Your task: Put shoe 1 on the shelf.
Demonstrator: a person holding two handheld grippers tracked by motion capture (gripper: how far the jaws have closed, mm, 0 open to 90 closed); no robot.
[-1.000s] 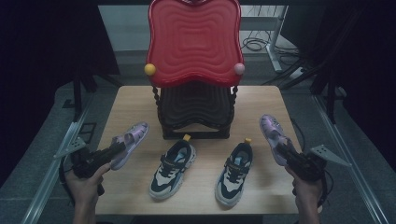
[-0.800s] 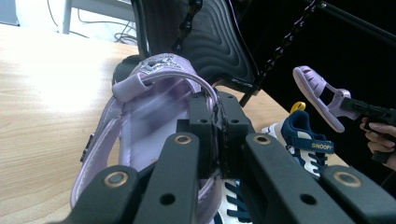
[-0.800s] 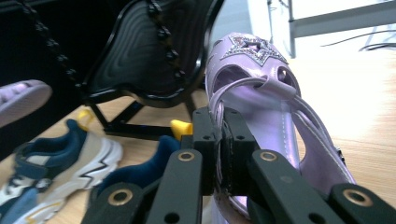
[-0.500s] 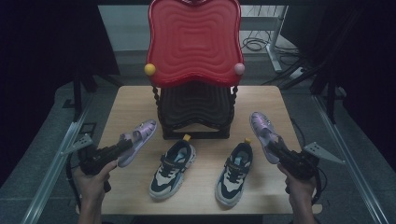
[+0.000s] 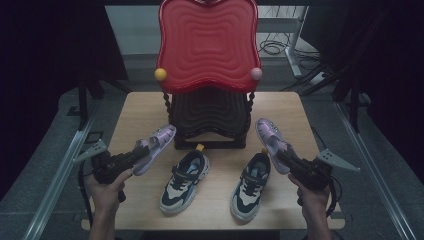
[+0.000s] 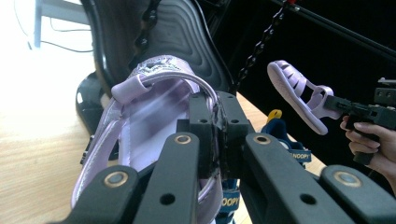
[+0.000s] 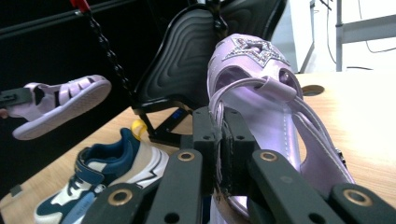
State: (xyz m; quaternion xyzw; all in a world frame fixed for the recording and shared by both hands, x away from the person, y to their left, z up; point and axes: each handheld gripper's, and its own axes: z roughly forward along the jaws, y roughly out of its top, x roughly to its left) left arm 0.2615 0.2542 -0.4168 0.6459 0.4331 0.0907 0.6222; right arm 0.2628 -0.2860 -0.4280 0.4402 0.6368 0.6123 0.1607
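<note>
Two lilac sandals are held off the table, one in each tong. The left gripper (image 5: 134, 156) is clamped on the heel strap of the left sandal (image 5: 156, 145); in the left gripper view the jaws stand closed on that strap, with the sandal (image 6: 154, 121) extending straight ahead of them, toe toward the black lower shelf (image 6: 187, 37) of the rack. The right gripper (image 5: 286, 159) is clamped likewise on the right sandal (image 5: 270, 137); in the right gripper view the star-decorated toe (image 7: 252, 51) lies ahead of the jaws, close to the shelf (image 7: 187, 56).

Between the two tongs, and slightly nearer the person than their tips, a pair of navy-and-cream sneakers (image 5: 186, 180) (image 5: 252, 185) stands on the wooden table (image 5: 135, 110), toes toward the person. Beyond the tips, the rack rises with its red upper shelf (image 5: 207, 45) above the black one.

Progress, as judged: pick-up of both sandals is complete and both are lifted clear. Placement is outstanding; neither sandal rests on a shelf, and each toe is short of the black shelf's edge. The sneakers are untouched and appear to be left for later handling. Which shelf is intended for the sandals cannot be determined.
</note>
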